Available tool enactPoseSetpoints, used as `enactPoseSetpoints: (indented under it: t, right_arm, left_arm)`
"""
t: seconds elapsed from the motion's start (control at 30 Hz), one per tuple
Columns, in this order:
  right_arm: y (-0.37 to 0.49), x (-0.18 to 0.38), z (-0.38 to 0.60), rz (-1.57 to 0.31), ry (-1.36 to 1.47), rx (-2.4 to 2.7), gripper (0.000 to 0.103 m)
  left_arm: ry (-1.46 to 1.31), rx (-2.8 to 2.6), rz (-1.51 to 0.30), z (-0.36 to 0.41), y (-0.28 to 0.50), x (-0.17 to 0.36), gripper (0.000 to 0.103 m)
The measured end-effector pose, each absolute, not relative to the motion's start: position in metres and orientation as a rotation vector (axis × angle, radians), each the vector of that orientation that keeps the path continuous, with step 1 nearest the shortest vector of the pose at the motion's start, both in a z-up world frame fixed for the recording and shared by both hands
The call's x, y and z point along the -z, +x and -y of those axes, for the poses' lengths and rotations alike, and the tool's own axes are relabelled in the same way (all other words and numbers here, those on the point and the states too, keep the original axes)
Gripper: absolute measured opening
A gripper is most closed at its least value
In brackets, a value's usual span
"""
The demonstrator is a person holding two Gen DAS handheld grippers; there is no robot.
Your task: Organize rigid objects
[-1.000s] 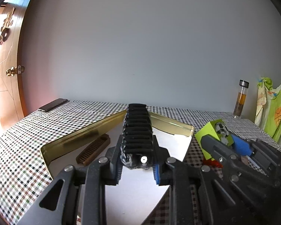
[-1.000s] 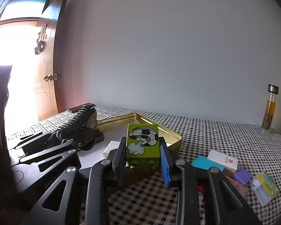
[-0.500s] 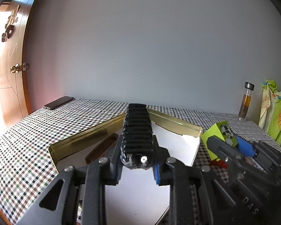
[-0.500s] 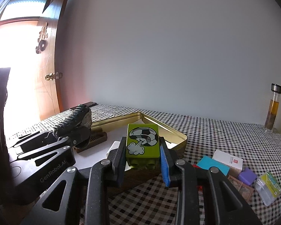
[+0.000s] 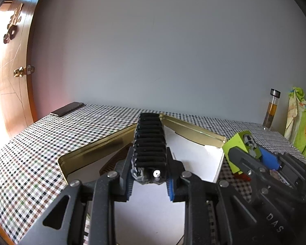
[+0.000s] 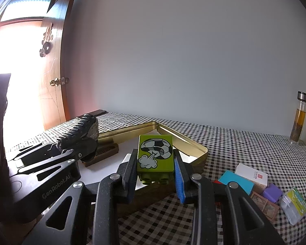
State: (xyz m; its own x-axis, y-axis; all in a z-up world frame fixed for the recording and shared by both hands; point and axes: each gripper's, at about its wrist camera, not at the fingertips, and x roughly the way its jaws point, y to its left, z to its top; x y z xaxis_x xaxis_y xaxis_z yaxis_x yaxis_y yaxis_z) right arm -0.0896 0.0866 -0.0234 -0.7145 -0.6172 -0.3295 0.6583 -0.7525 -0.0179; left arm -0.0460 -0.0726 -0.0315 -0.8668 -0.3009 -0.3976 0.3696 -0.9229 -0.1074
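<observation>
Claws both carry loads above the gold tin [image 5: 104,149]. We see the left claw [image 5: 150,180] clamped on a black ribbed comb [image 5: 150,143], and the right claw [image 6: 155,176] clamped on a green toy brick [image 6: 155,155]. A brown comb [image 6: 104,152] lies inside the tin; small boxes [image 6: 251,176] sit on the checkered surface [image 6: 234,149] nearby.

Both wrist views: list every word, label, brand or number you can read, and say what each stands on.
"GenRobot.AI": on the side of the left gripper, seen in the right wrist view.
"DAS": part of a marking on the right gripper, cut off in the left wrist view.
White box: a red mark and small print, too small to read.
Green block: only a football picture, no text.
Clear packet: label blurred.
</observation>
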Motion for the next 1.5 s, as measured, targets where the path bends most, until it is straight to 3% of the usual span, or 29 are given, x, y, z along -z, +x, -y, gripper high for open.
enactPoseSetpoints:
  t: [1.5]
  right_arm:
    - [-0.13,0.018,-0.039,-0.243,0.541,2.327,0.034]
  left_arm:
    - [0.881,2.715,-0.275,0.099,-0.076,0.042,0.024]
